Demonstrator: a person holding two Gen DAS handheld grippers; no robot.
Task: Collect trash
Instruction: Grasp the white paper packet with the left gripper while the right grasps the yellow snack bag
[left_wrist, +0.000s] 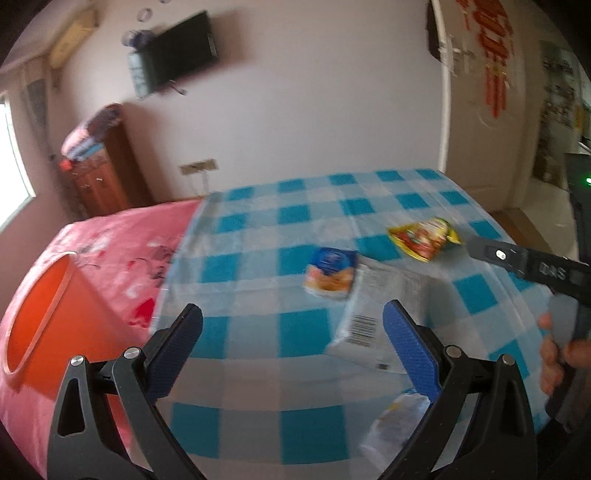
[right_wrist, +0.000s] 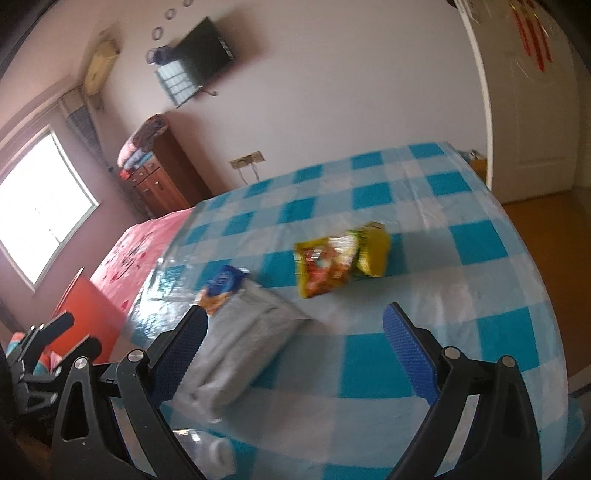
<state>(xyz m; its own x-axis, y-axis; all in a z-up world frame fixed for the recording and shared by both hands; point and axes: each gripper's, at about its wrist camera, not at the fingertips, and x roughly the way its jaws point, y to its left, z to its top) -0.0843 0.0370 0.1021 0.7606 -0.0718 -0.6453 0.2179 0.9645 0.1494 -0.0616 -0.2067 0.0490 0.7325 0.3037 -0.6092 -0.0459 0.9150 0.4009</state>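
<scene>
Left wrist view shows my left gripper (left_wrist: 291, 325) spread wide and empty, low in the frame, over the blue checked cloth (left_wrist: 258, 229) that covers the bed. Just past its right finger lies a flat white wrapper (left_wrist: 373, 314), barcode side up, with a small blue and orange packet (left_wrist: 330, 273) touching its far corner at the centre of the frame. Further toward the upper right sits a crumpled yellow and red snack bag (left_wrist: 424, 238), near the tip of my right gripper (right_wrist: 293, 325), which is likewise wide and holds nothing. At the left edge an orange bin (left_wrist: 33, 317) stands open beside the pink bedspread (left_wrist: 122, 236). I judge all this trash to be light, thin and crinkly, likely slippery on the glossy cloth, so the flat wrapper wants pinching at a raised edge or corner; the snack bag's puffed folds offer an easier bite.
</scene>
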